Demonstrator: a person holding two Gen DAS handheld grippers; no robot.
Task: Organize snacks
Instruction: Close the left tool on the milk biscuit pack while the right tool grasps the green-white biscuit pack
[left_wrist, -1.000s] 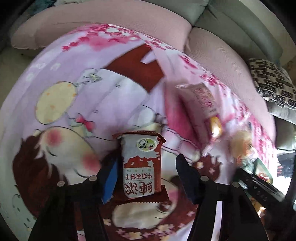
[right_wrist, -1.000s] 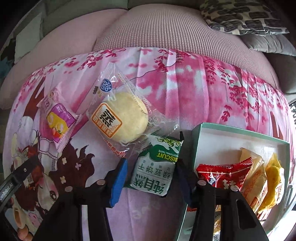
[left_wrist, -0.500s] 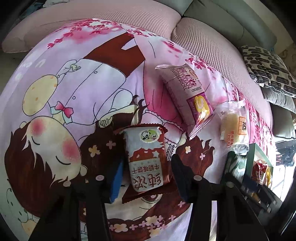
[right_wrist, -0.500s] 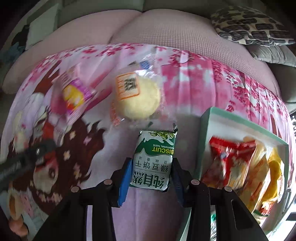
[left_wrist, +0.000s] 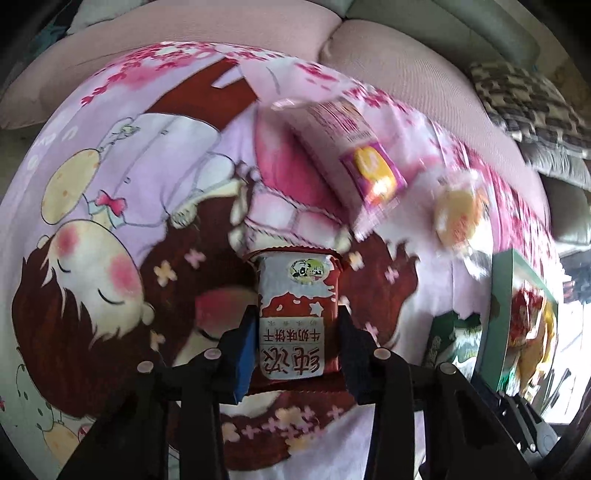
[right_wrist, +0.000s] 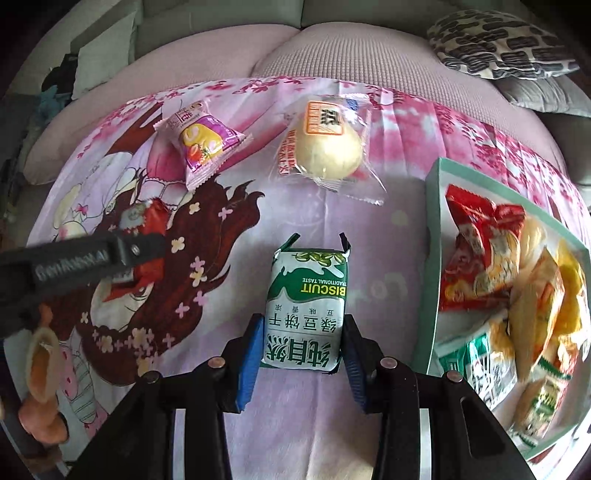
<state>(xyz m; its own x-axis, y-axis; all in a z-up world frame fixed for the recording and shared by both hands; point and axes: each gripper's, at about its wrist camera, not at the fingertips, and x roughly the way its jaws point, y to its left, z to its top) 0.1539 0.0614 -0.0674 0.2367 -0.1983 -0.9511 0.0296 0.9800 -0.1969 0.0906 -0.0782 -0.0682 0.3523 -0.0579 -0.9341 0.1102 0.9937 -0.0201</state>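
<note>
My left gripper (left_wrist: 295, 343) is shut on a red and white biscuit packet (left_wrist: 297, 306), held just over the cartoon-print cloth (left_wrist: 147, 166). My right gripper (right_wrist: 301, 350) is shut on a green and white biscuit packet (right_wrist: 306, 306), its pads pressing both long sides. A green-rimmed box (right_wrist: 432, 236) holding several wrapped snacks stands right of the green packet. In the right wrist view the left gripper (right_wrist: 122, 254) shows at the left with its red packet (right_wrist: 151, 221). The green packet (left_wrist: 454, 339) and the box (left_wrist: 502, 314) also appear at the right of the left wrist view.
A pink wrapped cake (right_wrist: 201, 142) and a clear-wrapped yellow bun (right_wrist: 328, 147) lie on the cloth beyond the grippers. A pink sofa seat (right_wrist: 332, 51) and a patterned cushion (right_wrist: 495, 40) rise behind. A hand (right_wrist: 40, 373) shows at the lower left.
Both grippers closed onto their packets, the left on the red one, the right on the green one. Both hands then shifted across the cloth, the green packet drawing away from the bun.
</note>
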